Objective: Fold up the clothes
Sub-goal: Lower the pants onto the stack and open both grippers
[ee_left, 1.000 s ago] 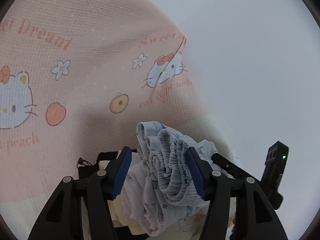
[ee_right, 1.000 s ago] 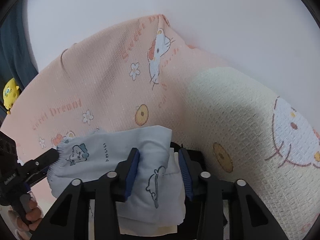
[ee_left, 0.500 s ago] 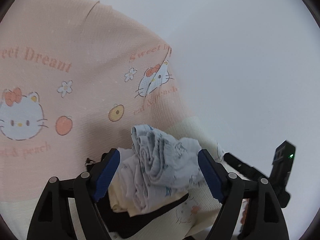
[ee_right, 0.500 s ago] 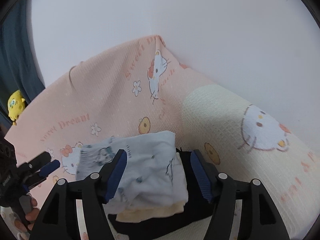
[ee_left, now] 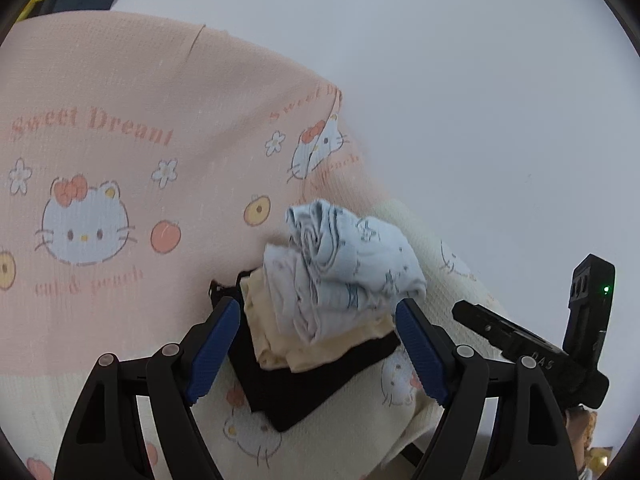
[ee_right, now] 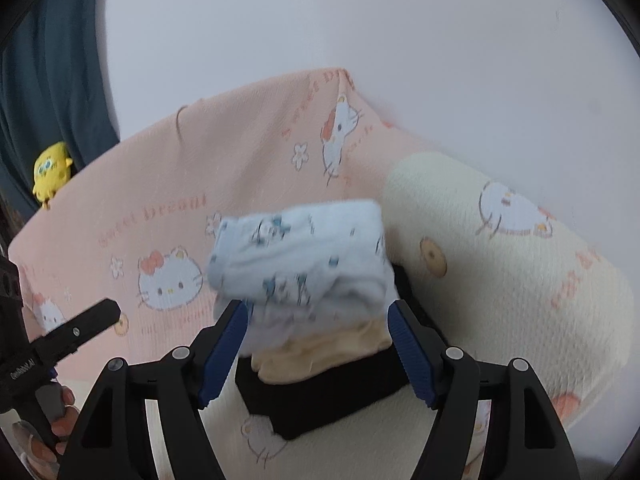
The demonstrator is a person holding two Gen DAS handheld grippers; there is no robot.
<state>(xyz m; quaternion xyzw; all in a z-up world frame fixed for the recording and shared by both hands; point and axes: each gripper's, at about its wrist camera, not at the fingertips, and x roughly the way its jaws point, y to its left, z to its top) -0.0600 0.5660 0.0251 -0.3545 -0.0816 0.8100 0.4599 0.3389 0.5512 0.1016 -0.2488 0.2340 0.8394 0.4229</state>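
— Looking through the left wrist view, we see our left gripper (ee_left: 318, 346) spread wide, pinching nothing; the pale blue garment (ee_left: 346, 270) tops a cream piece (ee_left: 280, 350) and a black piece (ee_left: 304, 392), at twelve o'clock from the fingers.

— And the right wrist view?

— Our right gripper (ee_right: 316, 350) is spread too, empty. We see that stack on the pink blanket (ee_right: 168, 196), the cream pillow (ee_right: 500, 264) at three o'clock.
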